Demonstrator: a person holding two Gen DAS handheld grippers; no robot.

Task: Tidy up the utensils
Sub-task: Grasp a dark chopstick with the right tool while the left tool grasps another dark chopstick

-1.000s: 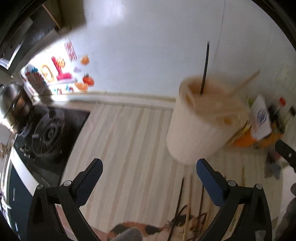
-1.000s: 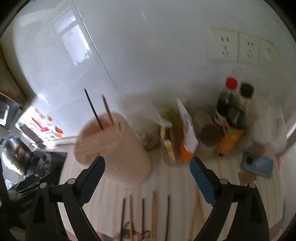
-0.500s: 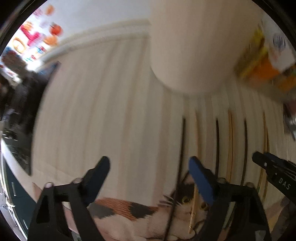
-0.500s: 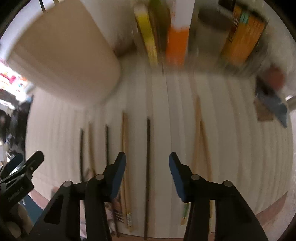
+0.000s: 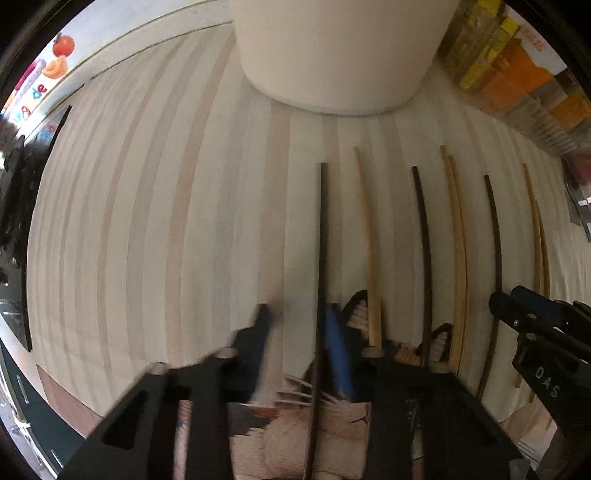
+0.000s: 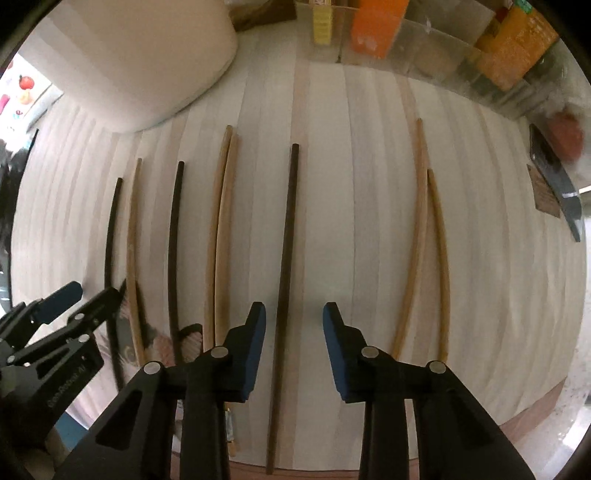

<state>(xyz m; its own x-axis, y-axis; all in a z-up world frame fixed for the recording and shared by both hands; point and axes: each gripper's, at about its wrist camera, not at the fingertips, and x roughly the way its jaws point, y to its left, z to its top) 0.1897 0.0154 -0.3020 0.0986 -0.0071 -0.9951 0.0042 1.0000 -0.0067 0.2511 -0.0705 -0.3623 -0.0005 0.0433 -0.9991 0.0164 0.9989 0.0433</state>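
Left wrist view: a second ago I was level with the holder (image 5: 332,55), looking at the sticks standing in it; now I have dropped low over the mat (image 5: 166,221), and the holder's pale, smooth round base fills the top of the frame. My left gripper (image 5: 295,332) is blurred and has narrowed from its wide spread. The leftmost black chopstick (image 5: 322,240) runs between the fingers, close against the blue pad, but the other finger stands apart, so the gripper is closing, not yet clamped. The remaining chopsticks lie in a row to the right: thin, tapered rods, some pale wood, some matte black. Their near ends rest on a cat picture (image 5: 314,424) printed on the mat. Closing here should give me the first stick for the holder.

Right wrist view: I have come down here too, from the bottles and packets (image 6: 376,26) to the striped, flat mat. My right gripper (image 6: 294,321) has closed partway but is not gripping; a black stick (image 6: 286,240) lies centred between the fingers, touching neither. Two pairs of wooden sticks (image 6: 221,221) flank it, one on each side. The left gripper shows at the lower left, over the far black stick.
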